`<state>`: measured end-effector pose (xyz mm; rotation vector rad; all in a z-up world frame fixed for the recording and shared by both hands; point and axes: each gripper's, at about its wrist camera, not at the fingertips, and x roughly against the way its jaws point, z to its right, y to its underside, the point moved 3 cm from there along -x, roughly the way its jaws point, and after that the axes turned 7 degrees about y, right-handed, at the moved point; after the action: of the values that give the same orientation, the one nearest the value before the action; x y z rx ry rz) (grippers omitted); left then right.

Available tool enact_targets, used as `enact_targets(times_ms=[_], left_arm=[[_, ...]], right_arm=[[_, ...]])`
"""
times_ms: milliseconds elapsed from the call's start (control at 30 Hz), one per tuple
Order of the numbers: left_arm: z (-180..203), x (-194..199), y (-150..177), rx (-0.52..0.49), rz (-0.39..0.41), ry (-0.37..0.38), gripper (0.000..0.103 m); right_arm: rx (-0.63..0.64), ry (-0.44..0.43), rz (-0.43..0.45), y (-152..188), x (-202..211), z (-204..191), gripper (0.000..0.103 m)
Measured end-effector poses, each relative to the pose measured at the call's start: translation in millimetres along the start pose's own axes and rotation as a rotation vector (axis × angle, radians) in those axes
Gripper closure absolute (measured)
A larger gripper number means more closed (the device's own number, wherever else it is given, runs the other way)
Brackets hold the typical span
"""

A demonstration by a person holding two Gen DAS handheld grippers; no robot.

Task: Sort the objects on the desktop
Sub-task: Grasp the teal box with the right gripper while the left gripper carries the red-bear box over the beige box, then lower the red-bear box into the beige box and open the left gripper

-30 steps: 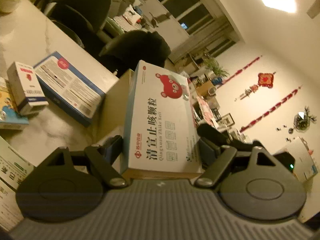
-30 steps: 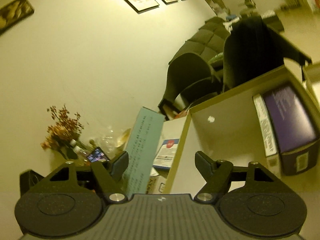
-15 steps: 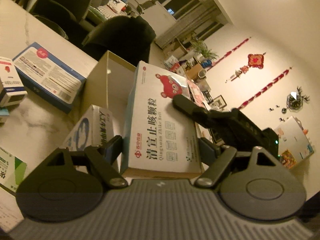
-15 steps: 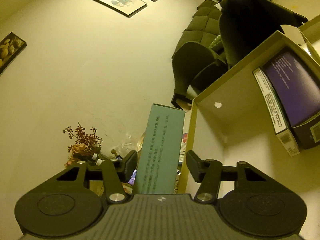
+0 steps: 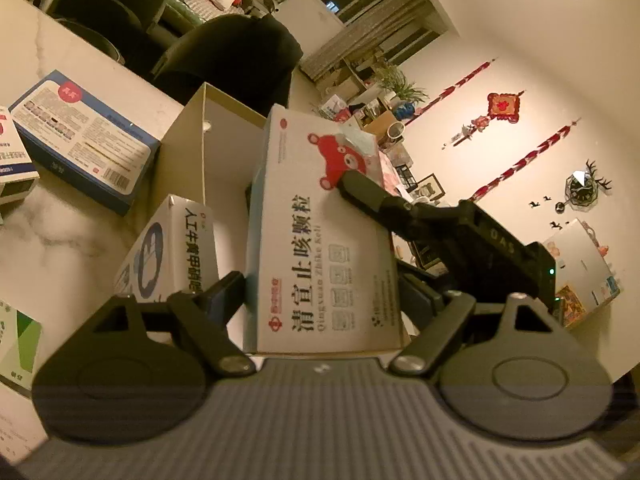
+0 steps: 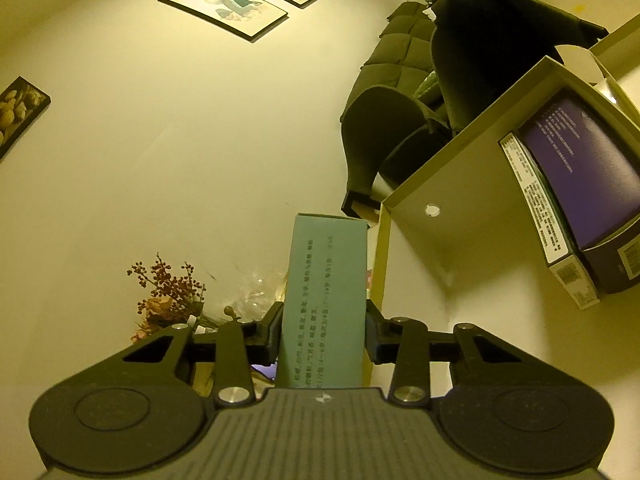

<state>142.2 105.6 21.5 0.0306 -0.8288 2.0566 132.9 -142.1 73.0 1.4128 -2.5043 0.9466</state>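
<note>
Gripping bear box (image 5: 324, 240), both claws

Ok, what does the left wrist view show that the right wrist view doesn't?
Left wrist only: the bear box's printed face in the left gripper, a blue box on the table, a white box by the carton. Right wrist only: a purple box inside the carton, flowers, and the right gripper, jaws just closing, pads on a teal panel, apparently the bear box's side. Both: carton, dark chairs.
</note>
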Motion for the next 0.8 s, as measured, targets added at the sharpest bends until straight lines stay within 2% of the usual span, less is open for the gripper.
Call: enact_targets(times_ms=[133,233,300,467,633,800], left_arm=[[4,2,0,-0.033,0.003,-0.004,0.005],[4,4,0,-0.036,0.007,-0.002,0.001],[3,6,0,-0.029,0.011,0.000,0.000],[-4,19,-3,0.004,0.045,0.002,0.000],[-12,32,-5,0.038,0.085,0.004,0.000],[-19,39,-7,0.060,0.101,-0.004,0.000]], right_arm=[[0.026,0.033,0.008,-1,0,-3,0.062],[0.025,0.056,0.004,0,-3,-1,0.062],[0.006,0.046,-0.002,-1,-4,2,0.062],[0.011,0.097,0.044,-12,2,6,0.062],[0.042,0.189,0.082,-22,5,11,0.062],[0.104,0.287,0.083,-24,-6,13,0.062]])
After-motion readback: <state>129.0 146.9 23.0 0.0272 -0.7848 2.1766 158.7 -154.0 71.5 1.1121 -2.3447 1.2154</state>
